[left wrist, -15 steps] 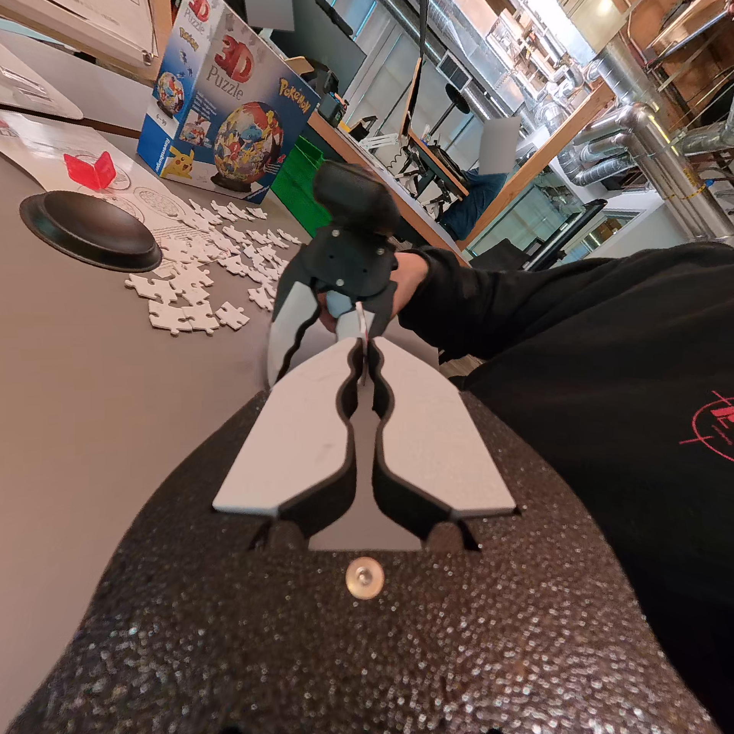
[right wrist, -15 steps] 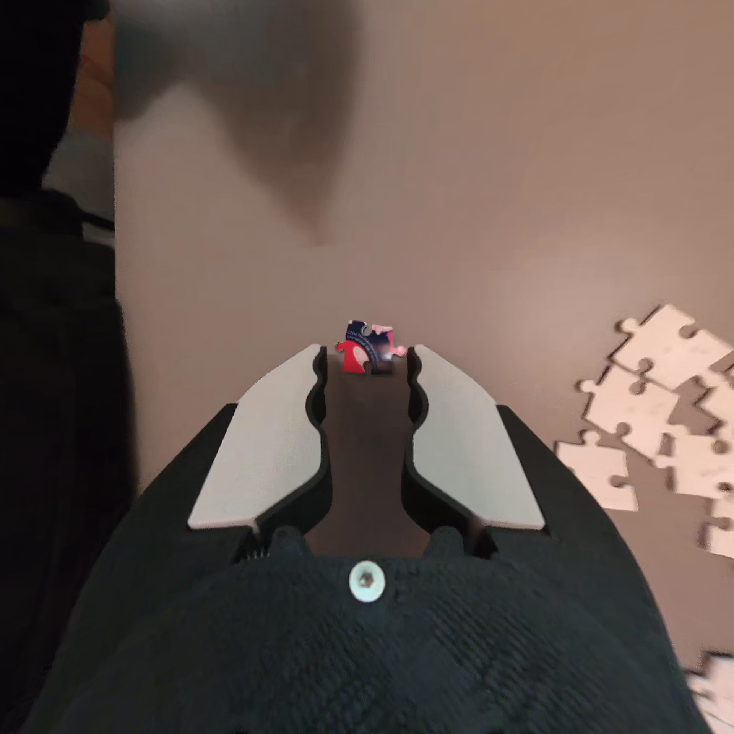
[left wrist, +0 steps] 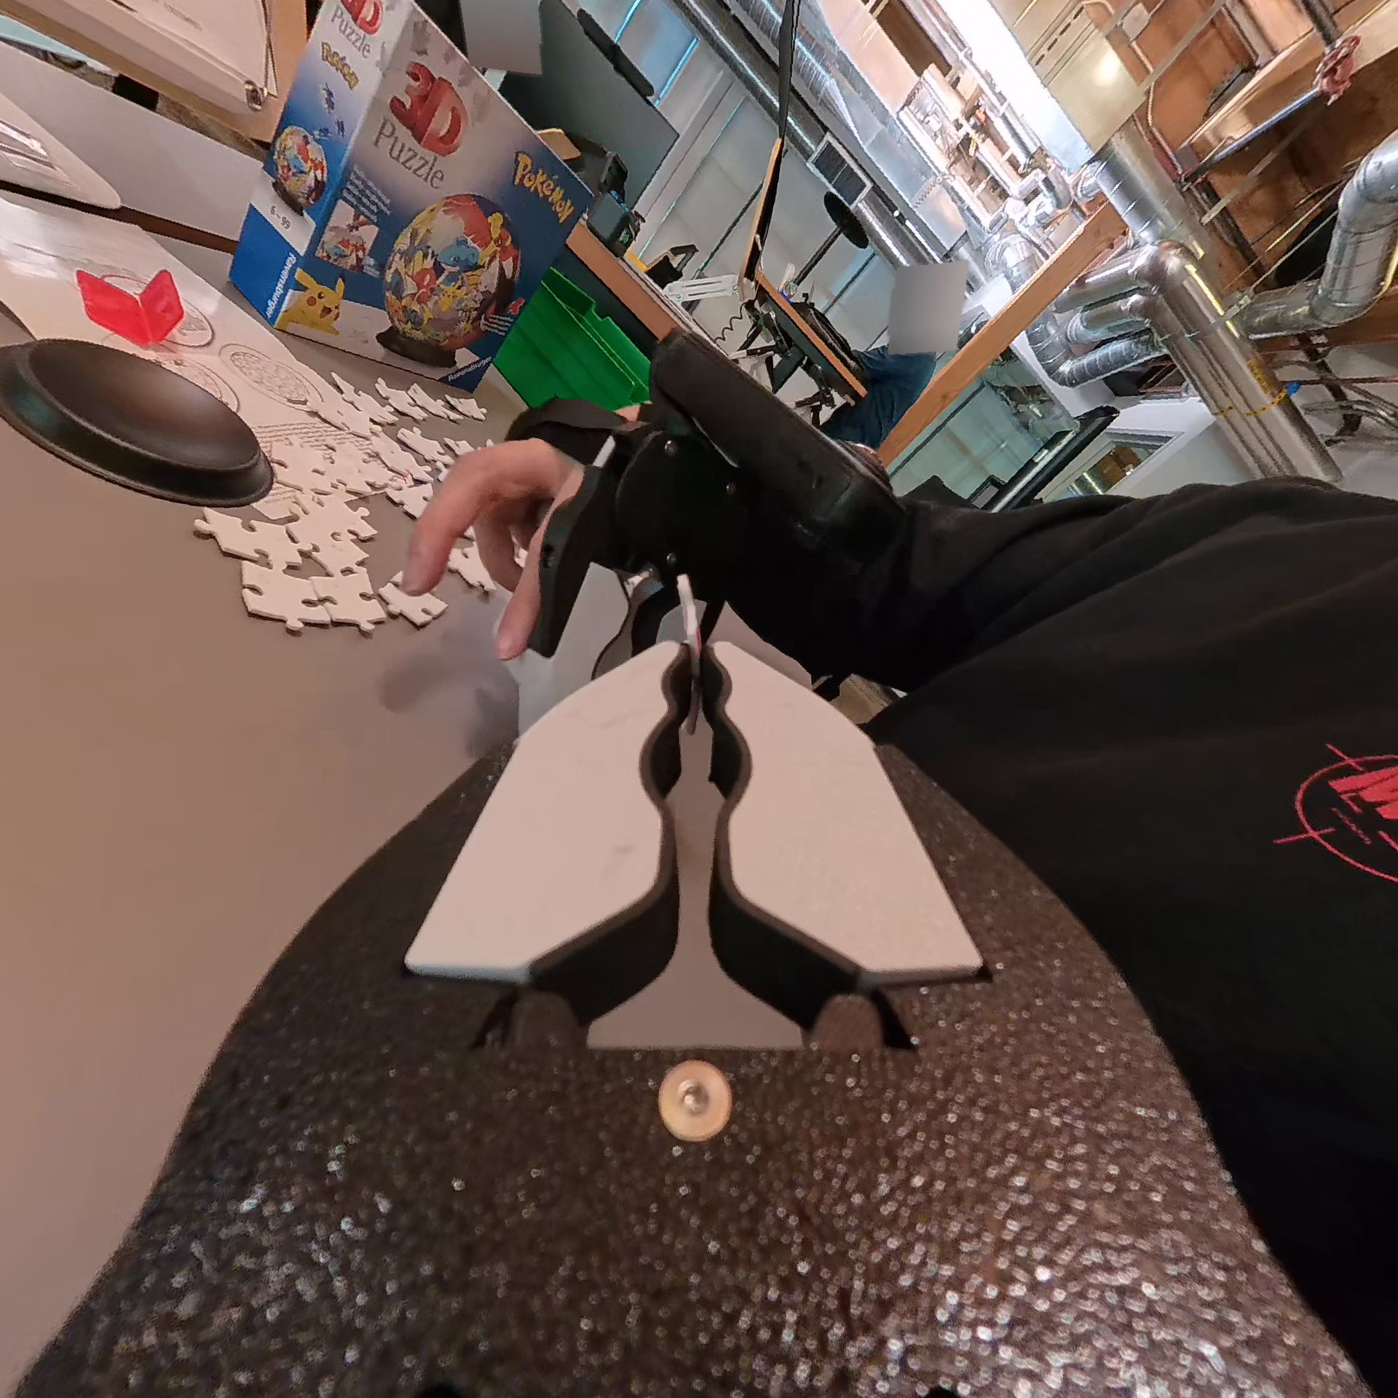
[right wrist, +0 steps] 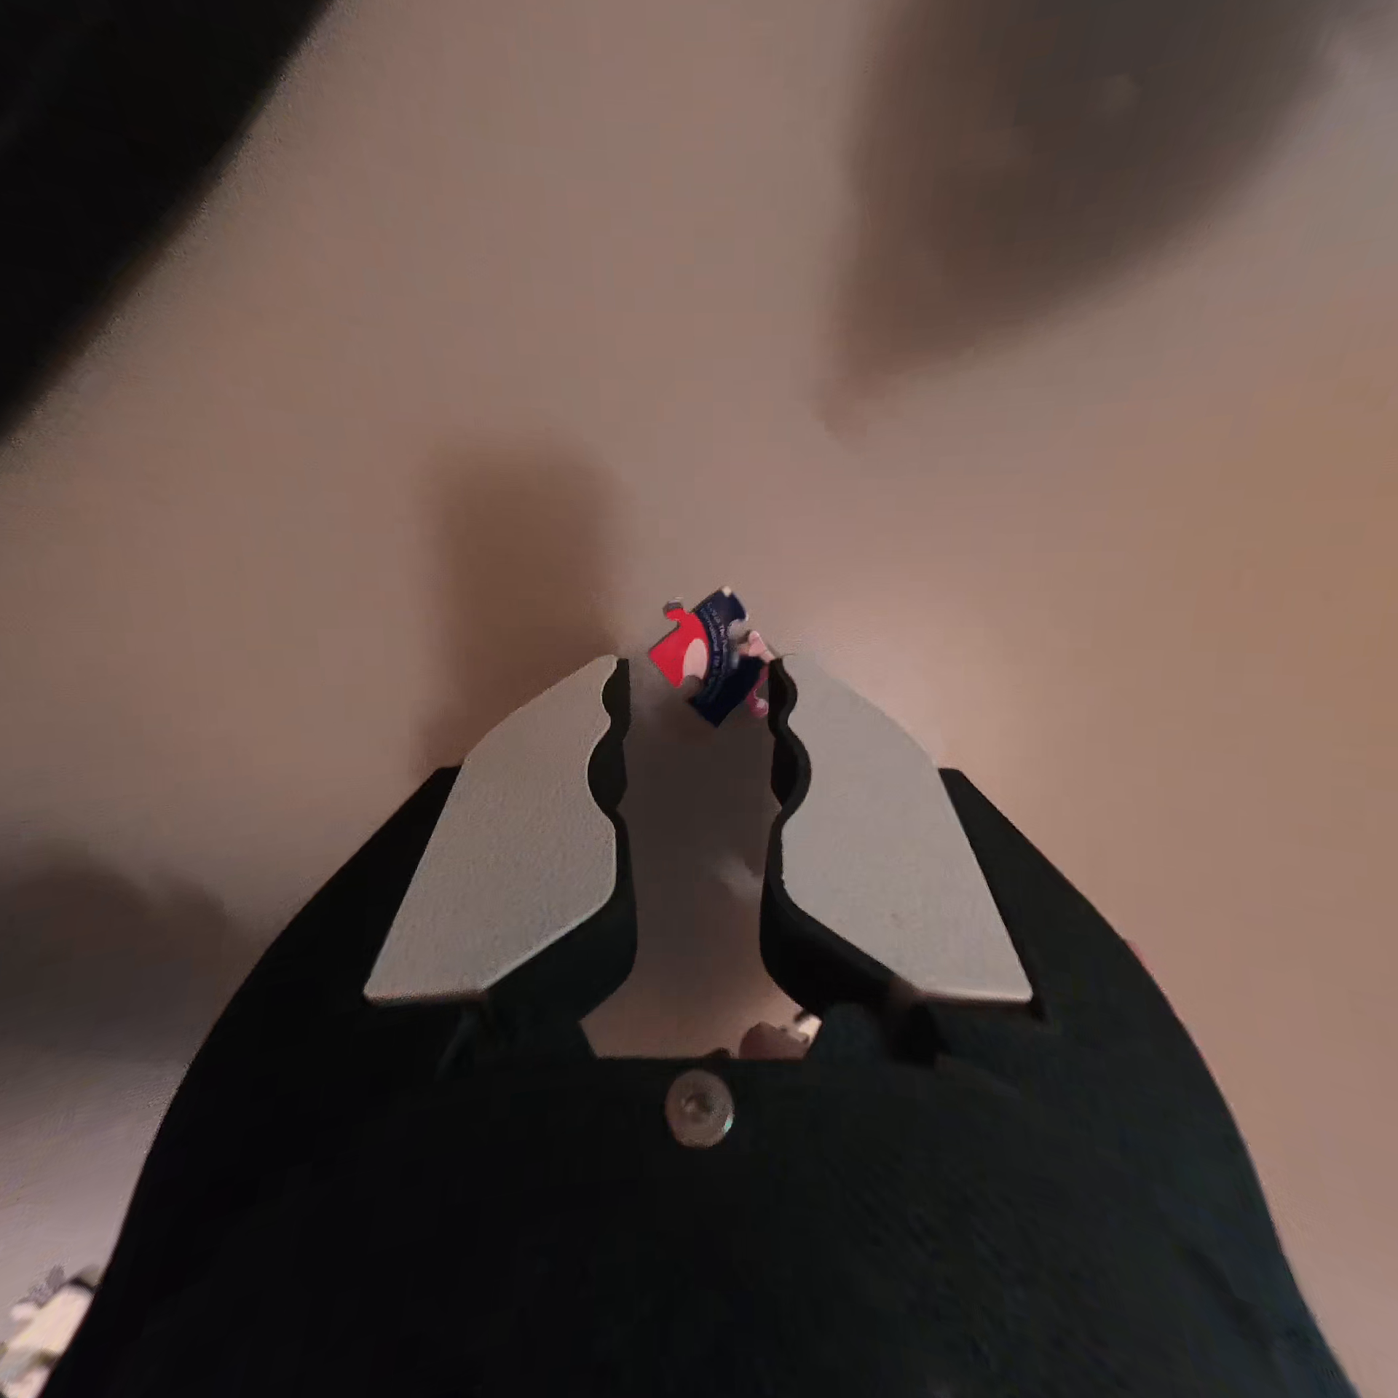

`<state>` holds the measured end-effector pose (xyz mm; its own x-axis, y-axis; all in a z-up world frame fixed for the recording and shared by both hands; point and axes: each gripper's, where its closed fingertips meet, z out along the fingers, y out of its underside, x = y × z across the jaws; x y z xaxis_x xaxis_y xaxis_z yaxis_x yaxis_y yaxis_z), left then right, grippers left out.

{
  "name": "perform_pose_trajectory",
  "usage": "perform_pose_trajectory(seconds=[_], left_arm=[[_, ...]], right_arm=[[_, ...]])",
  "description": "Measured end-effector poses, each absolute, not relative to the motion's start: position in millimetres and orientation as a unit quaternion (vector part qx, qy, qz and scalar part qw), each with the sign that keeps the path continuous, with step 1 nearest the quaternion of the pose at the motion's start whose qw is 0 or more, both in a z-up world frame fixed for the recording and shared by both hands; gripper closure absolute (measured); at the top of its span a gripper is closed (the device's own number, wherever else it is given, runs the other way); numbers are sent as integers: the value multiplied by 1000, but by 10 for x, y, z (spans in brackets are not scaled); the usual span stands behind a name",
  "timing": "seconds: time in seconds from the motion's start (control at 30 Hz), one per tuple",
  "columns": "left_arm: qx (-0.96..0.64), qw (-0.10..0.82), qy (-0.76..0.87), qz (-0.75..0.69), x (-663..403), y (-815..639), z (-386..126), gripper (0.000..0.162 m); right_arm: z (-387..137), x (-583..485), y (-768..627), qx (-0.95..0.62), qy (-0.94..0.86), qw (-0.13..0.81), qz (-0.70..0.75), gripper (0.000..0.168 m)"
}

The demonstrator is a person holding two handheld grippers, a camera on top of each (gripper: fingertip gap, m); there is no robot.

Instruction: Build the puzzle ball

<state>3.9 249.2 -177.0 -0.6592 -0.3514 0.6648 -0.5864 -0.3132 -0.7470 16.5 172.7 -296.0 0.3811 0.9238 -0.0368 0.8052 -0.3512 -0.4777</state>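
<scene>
My left gripper is shut on a thin puzzle piece, seen edge-on between its tips. My right gripper has its jaws apart. A red, dark blue and pink puzzle piece sits between its tips, touching the right fingertip, with a slit on the left side. I cannot tell whether this piece rests on the table. In the left wrist view the right gripper points down at the table just beyond my left tips. The hand on it has its fingers spread.
Several loose pieces lie white side up on the grey table. A black round stand, a red clip, a printed sheet and the puzzle box stand behind them. A person's black-clad body fills the right.
The hand on the right gripper has spread its fingers towards the table. The right view has swung, so the white pieces left its right side. The coloured piece has turned between the tips.
</scene>
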Motion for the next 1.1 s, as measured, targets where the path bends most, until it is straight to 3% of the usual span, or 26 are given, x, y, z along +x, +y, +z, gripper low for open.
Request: perform_pose_trajectory(seconds=[0.03,0.43,0.67,0.73,0.87,0.97,1.1], left_arm=[[405,85,-580,702,28,2489,-1781,161],[402,95,-580,702,16,2461,-1815,161],[404,92,-578,703,19,2480,-1813,161],[405,91,-577,703,31,2484,-1810,161],[406,92,-575,704,61,2472,-1813,161],[406,96,-576,703,73,2440,-1819,161],[406,101,-576,702,55,2395,-1834,161]], right_arm=[[-2958,145,1743,-803,-539,194,162,133],[-3091,191,1779,-789,-564,172,173,141],[-3086,232,1736,-890,-386,191,153,146],[-3061,221,1669,-906,-350,183,154,142],[-2911,211,1689,-833,-473,273,89,126],[-3027,247,1672,-822,-511,238,78,114],[-3088,118,1728,-802,-531,244,125,118]])
